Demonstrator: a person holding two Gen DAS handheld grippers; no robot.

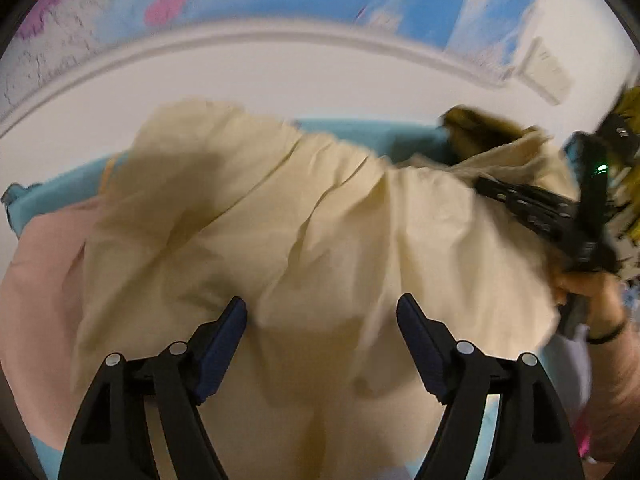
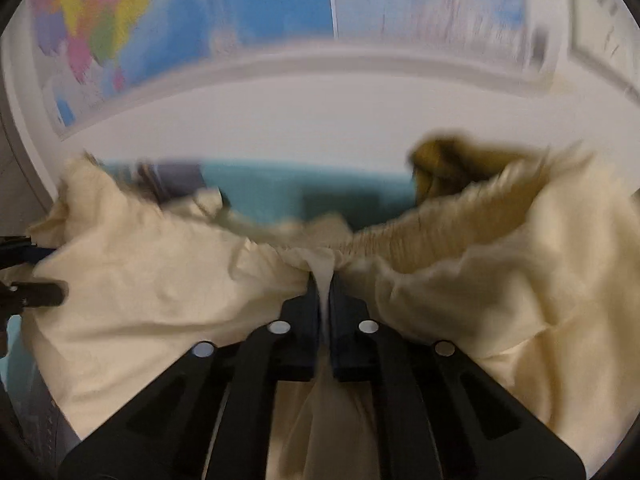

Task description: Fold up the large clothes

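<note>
A large cream garment with a gathered elastic waistband hangs bunched in front of both cameras. My left gripper is open, its fingers wide apart just in front of the cloth, holding nothing. My right gripper is shut on a fold of the cream garment near the waistband. In the left wrist view the right gripper and the hand holding it show at the right edge. The left gripper's fingertips show at the left edge of the right wrist view.
A pink cloth lies at the left under the cream garment. A teal surface lies behind. A dark yellow-brown fabric sits at the back right. World maps hang on the white wall.
</note>
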